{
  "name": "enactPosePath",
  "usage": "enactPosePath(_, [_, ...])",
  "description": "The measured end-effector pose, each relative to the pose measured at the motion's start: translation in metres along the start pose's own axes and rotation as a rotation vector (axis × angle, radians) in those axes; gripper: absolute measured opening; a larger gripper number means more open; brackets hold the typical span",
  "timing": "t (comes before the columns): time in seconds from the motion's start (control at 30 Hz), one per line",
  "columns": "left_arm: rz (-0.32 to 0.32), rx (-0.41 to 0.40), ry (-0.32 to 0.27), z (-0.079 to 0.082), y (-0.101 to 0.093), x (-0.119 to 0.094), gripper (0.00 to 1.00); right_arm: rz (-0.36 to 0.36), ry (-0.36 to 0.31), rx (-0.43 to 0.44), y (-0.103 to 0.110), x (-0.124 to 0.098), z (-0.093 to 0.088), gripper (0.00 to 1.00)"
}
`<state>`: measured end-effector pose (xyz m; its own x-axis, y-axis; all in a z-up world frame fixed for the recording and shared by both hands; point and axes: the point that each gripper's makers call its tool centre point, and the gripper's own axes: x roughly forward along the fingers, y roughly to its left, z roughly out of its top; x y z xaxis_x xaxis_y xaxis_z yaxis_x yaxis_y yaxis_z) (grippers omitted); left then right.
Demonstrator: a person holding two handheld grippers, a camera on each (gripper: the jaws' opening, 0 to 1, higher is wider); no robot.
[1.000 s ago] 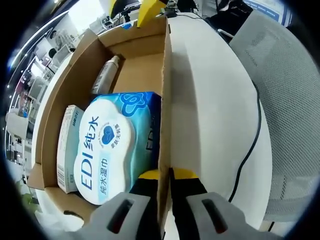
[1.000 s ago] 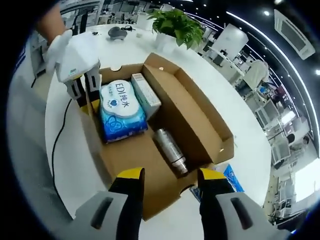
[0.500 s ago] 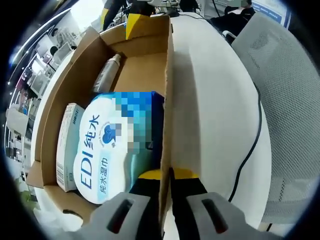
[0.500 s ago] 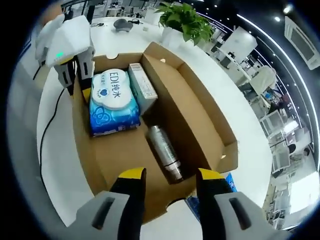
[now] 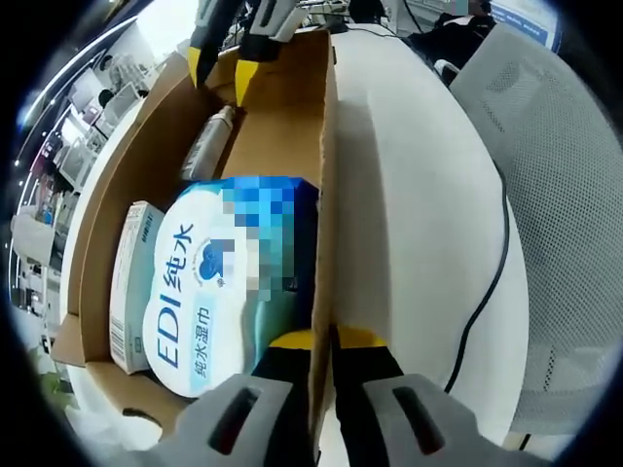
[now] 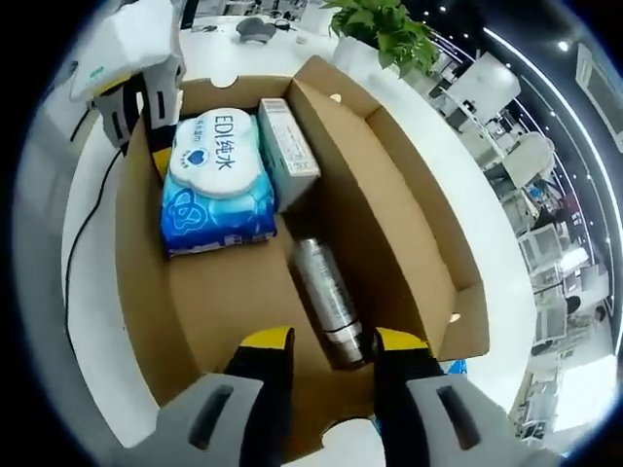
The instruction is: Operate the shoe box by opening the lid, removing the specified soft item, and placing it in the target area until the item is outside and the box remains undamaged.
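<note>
An open cardboard shoe box stands on a white table. Inside lie a blue-and-white soft pack of wet wipes, a slim white carton and a silver bottle. My left gripper is shut on the box's side wall, beside the wipes. At the opposite end my right gripper hangs open over the box, its yellow tips either side of the bottle's end. Nothing is between them.
A grey mesh chair and a black cable sit beyond the box on the left gripper's side. A potted plant and a computer mouse stand at the table's far end. Something blue pokes out under the box corner.
My right gripper has moved forward and down over the box's end, closer to the silver bottle. The left gripper has stayed clamped on the wall, and the items inside have not moved.
</note>
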<state>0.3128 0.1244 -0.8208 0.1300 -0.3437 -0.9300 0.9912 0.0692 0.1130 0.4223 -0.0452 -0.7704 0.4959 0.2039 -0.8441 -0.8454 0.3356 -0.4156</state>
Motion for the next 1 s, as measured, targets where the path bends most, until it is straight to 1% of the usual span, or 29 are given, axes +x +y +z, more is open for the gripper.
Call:
enactPosePath(0.07, [-0.002,0.001,0.0,0.0,0.0,0.0,0.02,-0.01,0.014,-0.011,-0.004,0.006,-0.001,0.28])
enactPosePath(0.2, [-0.001,0.001,0.0,0.0,0.0,0.0,0.02,0.008,0.023,0.014,-0.005,0.015,0.001,0.28])
enactPosePath(0.23, [-0.002,0.0,0.0,0.001,0.0,0.0,0.02,0.005,0.039,-0.006,-0.007,0.02,-0.001,0.28])
enactPosePath(0.3, [-0.002,0.0,0.0,0.001,0.0,0.0,0.02,0.011,0.052,-0.016,-0.008,0.023,-0.004,0.28])
enactPosePath(0.37, [-0.001,0.0,0.0,0.001,0.001,-0.001,0.02,0.017,0.056,-0.01,-0.011,0.025,-0.004,0.25])
enactPosePath(0.43, [0.0,0.001,0.0,0.001,0.002,-0.001,0.02,0.019,0.049,0.024,-0.014,0.024,-0.002,0.22])
enactPosePath(0.67, [-0.001,0.001,0.0,0.001,0.002,-0.001,0.02,0.059,0.055,-0.009,-0.006,0.032,-0.001,0.22])
enactPosePath(0.73, [0.0,-0.001,0.0,0.001,0.002,0.0,0.02,0.068,0.063,-0.022,-0.004,0.034,-0.002,0.21])
enactPosePath(0.77, [0.0,-0.001,0.0,0.001,0.002,-0.001,0.02,0.073,0.072,-0.032,-0.004,0.035,-0.003,0.19])
enactPosePath(0.83, [-0.001,-0.001,0.001,0.001,0.002,0.0,0.02,0.079,0.083,-0.019,-0.004,0.036,-0.004,0.18])
enactPosePath(0.9, [0.0,-0.001,0.001,0.001,0.002,0.0,0.02,0.126,0.08,0.08,0.004,0.033,-0.003,0.18])
enactPosePath(0.93, [0.0,0.0,0.0,0.001,0.002,0.0,0.02,0.147,0.08,0.107,0.008,0.031,-0.002,0.17])
enactPosePath(1.0, [0.0,0.0,0.0,0.001,0.002,0.0,0.02,0.179,0.107,0.14,0.015,0.028,-0.006,0.17])
